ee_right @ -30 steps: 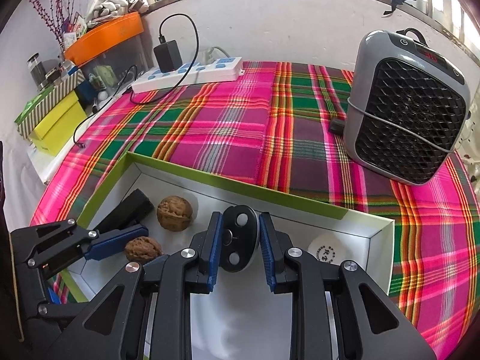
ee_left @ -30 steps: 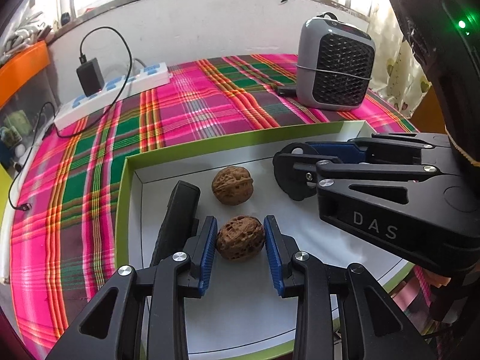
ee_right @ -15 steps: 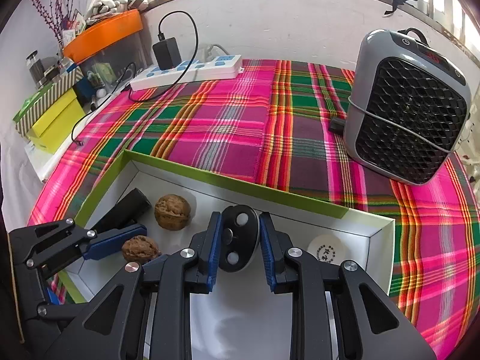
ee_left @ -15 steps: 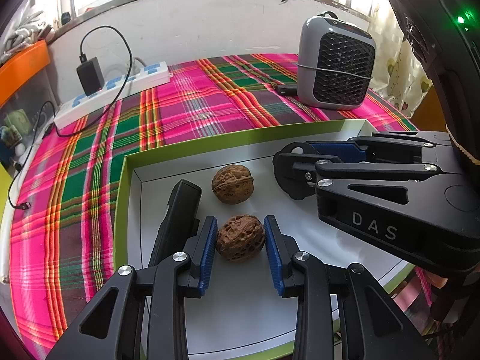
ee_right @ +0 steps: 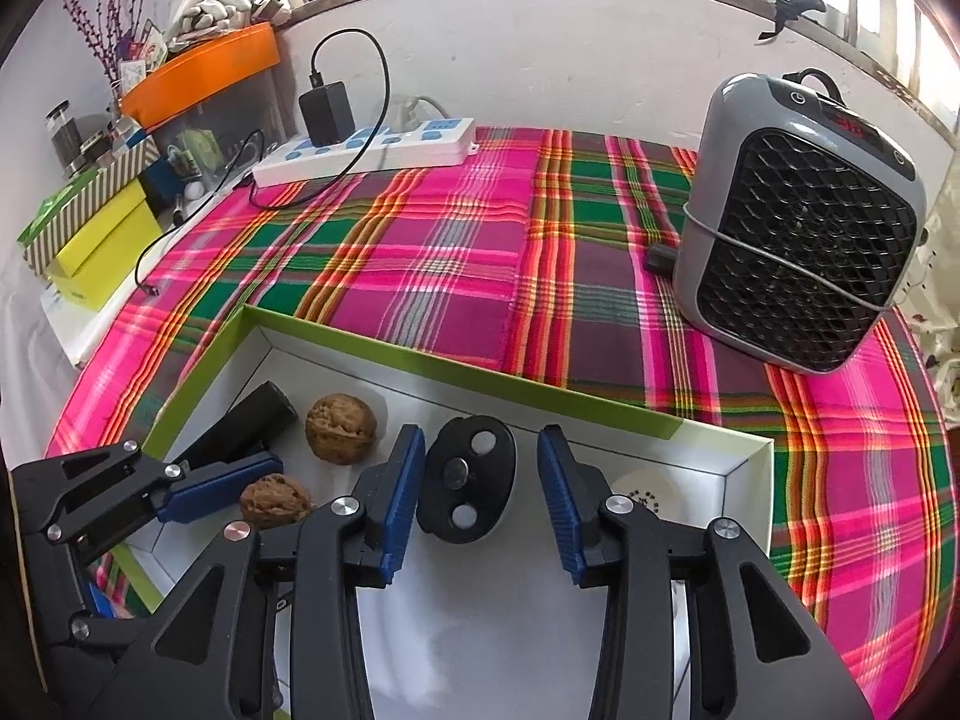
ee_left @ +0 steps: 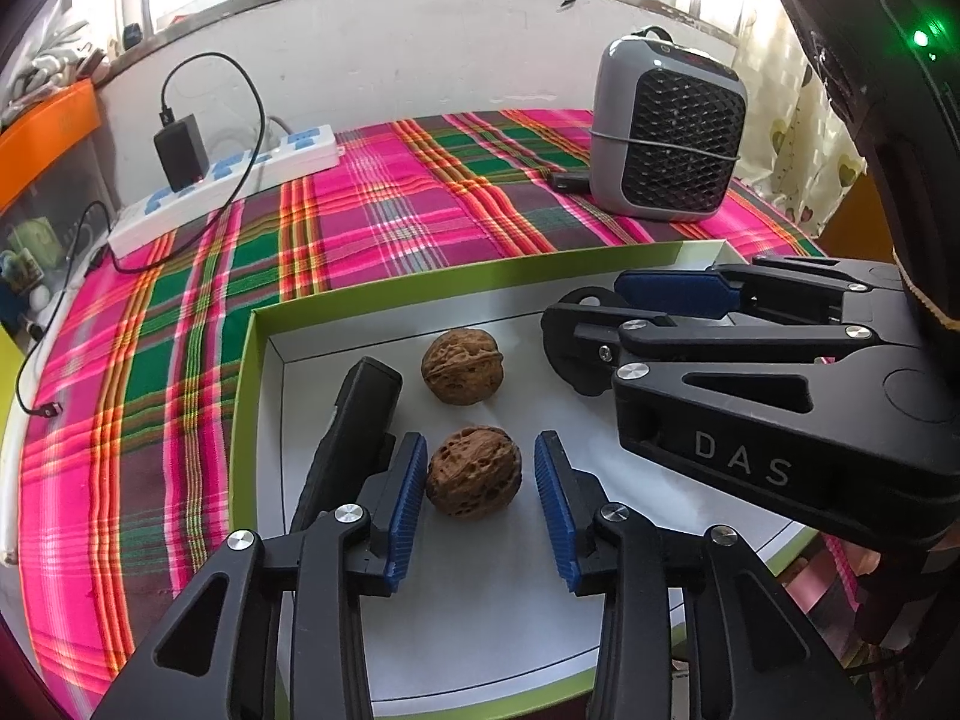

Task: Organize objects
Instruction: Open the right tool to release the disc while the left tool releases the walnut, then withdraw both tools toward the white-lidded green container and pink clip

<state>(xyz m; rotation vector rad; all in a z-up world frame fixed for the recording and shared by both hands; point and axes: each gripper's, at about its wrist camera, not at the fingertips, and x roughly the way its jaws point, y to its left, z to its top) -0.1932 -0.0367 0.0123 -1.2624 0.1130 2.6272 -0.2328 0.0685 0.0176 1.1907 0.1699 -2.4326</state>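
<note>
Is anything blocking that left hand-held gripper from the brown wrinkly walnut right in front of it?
Nothing visible does. The nearer brown wrinkly walnut lies on the white box floor between the open blue pads of the left hand-held gripper, with a small gap each side.

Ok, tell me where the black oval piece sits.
In the right wrist view, the black oval piece lies in the white tray between the right gripper's open fingers, right of the walnuts.
</note>
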